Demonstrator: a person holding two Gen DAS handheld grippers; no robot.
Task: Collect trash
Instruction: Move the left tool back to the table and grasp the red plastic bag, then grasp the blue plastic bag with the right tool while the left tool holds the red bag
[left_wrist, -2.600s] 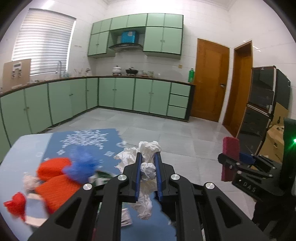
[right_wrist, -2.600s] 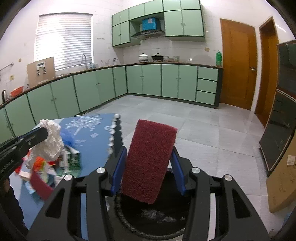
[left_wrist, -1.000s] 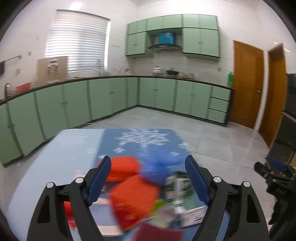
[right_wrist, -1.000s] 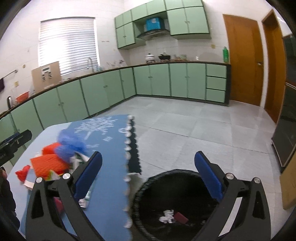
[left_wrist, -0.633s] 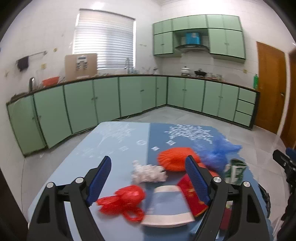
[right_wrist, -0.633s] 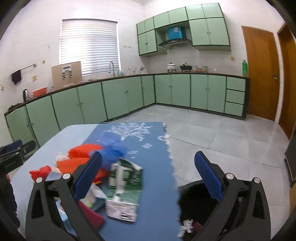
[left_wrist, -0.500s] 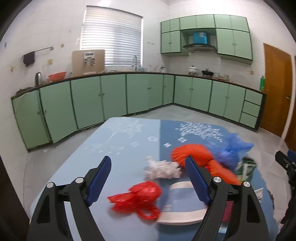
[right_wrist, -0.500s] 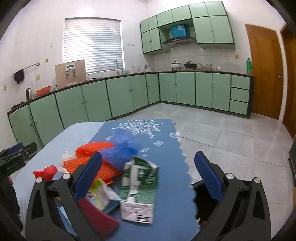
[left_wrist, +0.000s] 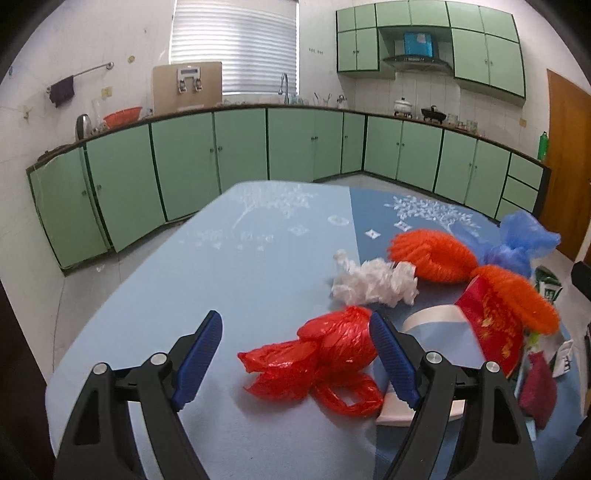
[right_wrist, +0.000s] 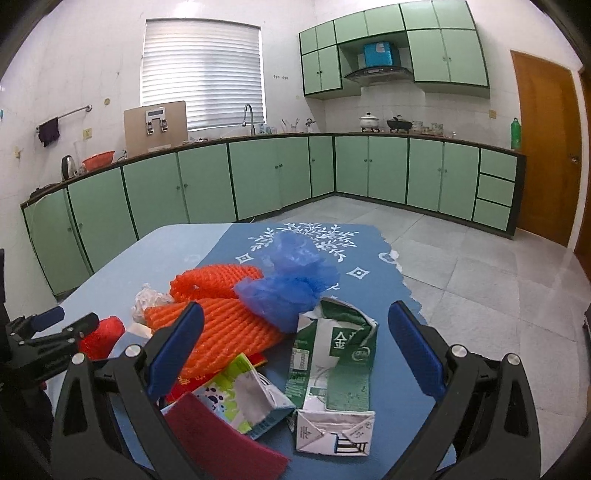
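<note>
Trash lies piled on a blue-clothed table (left_wrist: 229, 258). In the left wrist view my left gripper (left_wrist: 295, 354) is open and empty, its jaws on either side of a crumpled red plastic bag (left_wrist: 317, 358). Beyond lie a white plastic wad (left_wrist: 373, 282), orange foam nets (left_wrist: 432, 254) and a blue bag (left_wrist: 517, 243). In the right wrist view my right gripper (right_wrist: 295, 354) is open and empty over a flattened green milk carton (right_wrist: 332, 373), with a small colourful carton (right_wrist: 243, 398), a maroon scouring pad (right_wrist: 221, 439), orange nets (right_wrist: 225, 325) and the blue bag (right_wrist: 291, 280) around it.
A red printed paper cup (left_wrist: 495, 325) and a white-rimmed piece (left_wrist: 432, 321) lie right of the red bag. The left gripper shows at the left of the right wrist view (right_wrist: 48, 332). Green kitchen cabinets (right_wrist: 258, 177) line the walls; tiled floor (right_wrist: 480, 266) lies right of the table.
Both grippers let go of their loads over the black bin, opened, and swung back over the table. The left gripper has closed in on the red bag, the right on the green carton.
</note>
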